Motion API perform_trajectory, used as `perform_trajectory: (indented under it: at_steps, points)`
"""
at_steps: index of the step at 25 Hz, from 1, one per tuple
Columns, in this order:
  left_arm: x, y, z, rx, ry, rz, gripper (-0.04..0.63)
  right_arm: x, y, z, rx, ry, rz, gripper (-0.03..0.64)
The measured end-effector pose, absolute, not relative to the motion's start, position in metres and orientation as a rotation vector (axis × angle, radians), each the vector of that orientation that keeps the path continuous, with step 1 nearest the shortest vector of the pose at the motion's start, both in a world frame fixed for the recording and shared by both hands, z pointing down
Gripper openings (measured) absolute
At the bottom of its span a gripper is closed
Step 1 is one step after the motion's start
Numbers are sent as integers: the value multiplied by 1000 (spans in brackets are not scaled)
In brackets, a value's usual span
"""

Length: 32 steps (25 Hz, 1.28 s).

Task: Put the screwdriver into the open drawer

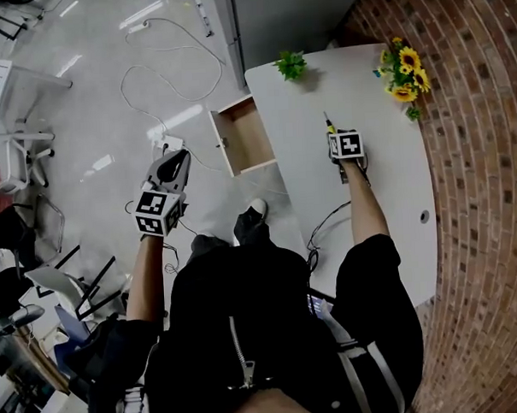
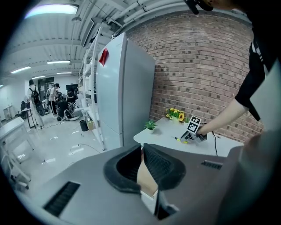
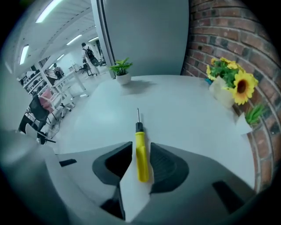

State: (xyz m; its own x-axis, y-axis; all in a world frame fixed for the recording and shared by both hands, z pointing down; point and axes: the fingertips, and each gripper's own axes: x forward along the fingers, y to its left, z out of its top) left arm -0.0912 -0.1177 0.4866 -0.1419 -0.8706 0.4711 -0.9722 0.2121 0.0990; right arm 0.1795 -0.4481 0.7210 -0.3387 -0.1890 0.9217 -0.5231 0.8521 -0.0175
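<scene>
A screwdriver (image 3: pixel 141 154) with a yellow handle lies flat on the white table (image 1: pixel 394 178), its tip pointing away from me. My right gripper (image 3: pixel 141 163) points steeply down over it, its jaws standing on either side of the handle with a thin gap on each side. In the head view the screwdriver (image 1: pixel 328 124) pokes out beyond the right gripper (image 1: pixel 333 136). The open wooden drawer (image 1: pixel 248 135) juts from the table's left side. My left gripper (image 1: pixel 176 155) hangs over the floor left of the drawer, its jaws (image 2: pixel 141 148) meeting at the tips with nothing in them.
A small potted plant (image 1: pixel 292 65) stands at the table's far edge and a sunflower bunch (image 1: pixel 404 73) at the brick wall. A tall grey cabinet (image 2: pixel 123 88) is behind the table. Cables (image 1: pixel 163 86) trail over the floor; chairs (image 1: pixel 25 143) stand at the left.
</scene>
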Motion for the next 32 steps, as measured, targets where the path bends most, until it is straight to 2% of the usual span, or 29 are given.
perform_trajectory:
  at_steps: [3,18,32]
  points:
    - [-91,-121,489,1711,-2059,314,37,183,-446,729,526,-1873,406,87]
    - [-87,-184,484,1969,-1892,288,37,186,-400,692,761,-1966,842,81]
    - [-173,-222,497,2275,-1575,343,37,106,-312,642,1090,-2032,1053,81]
